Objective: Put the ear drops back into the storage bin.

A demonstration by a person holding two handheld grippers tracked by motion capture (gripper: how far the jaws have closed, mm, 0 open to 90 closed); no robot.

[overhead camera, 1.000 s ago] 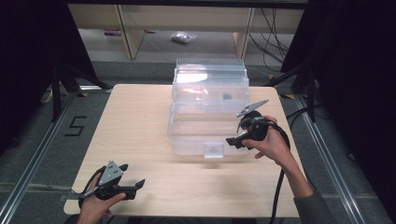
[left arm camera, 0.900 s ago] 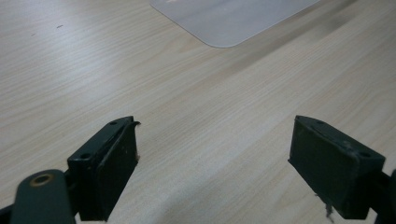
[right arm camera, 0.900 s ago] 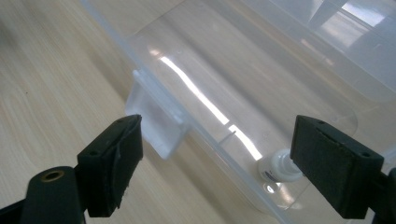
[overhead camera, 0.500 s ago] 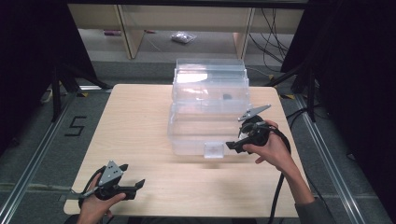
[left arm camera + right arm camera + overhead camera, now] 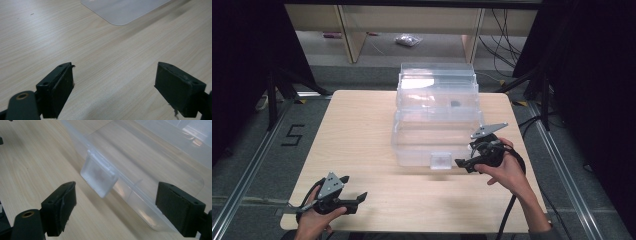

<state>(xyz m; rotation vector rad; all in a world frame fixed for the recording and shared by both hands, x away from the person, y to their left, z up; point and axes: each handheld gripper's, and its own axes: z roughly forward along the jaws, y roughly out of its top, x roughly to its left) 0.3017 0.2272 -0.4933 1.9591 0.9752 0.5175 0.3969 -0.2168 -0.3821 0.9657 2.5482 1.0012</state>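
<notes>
A clear plastic storage box [image 5: 434,120] stands on the middle of the wooden table [image 5: 357,130], with a frosted latch tab [image 5: 441,161] hanging on its front wall. My right gripper [image 5: 466,156] is open just right of that latch, by the box's front right corner. In the right gripper view the latch [image 5: 100,176] lies ahead between the spread jaws of the right gripper [image 5: 116,195], untouched, on the box [image 5: 155,160]. My left gripper [image 5: 353,189] rests open near the table's front left. In its own view the left gripper [image 5: 115,75] holds nothing over bare wood.
A small dark object [image 5: 453,104] shows inside the box's rear part. A corner of the box [image 5: 122,10] lies far ahead of the left jaws. Shelving and a bag [image 5: 407,40] stand on the floor beyond the table. Cables run at the right.
My right gripper has come down and toward the table's front, from beside the box's right wall to its front right corner near the latch. The left gripper has stayed put.
</notes>
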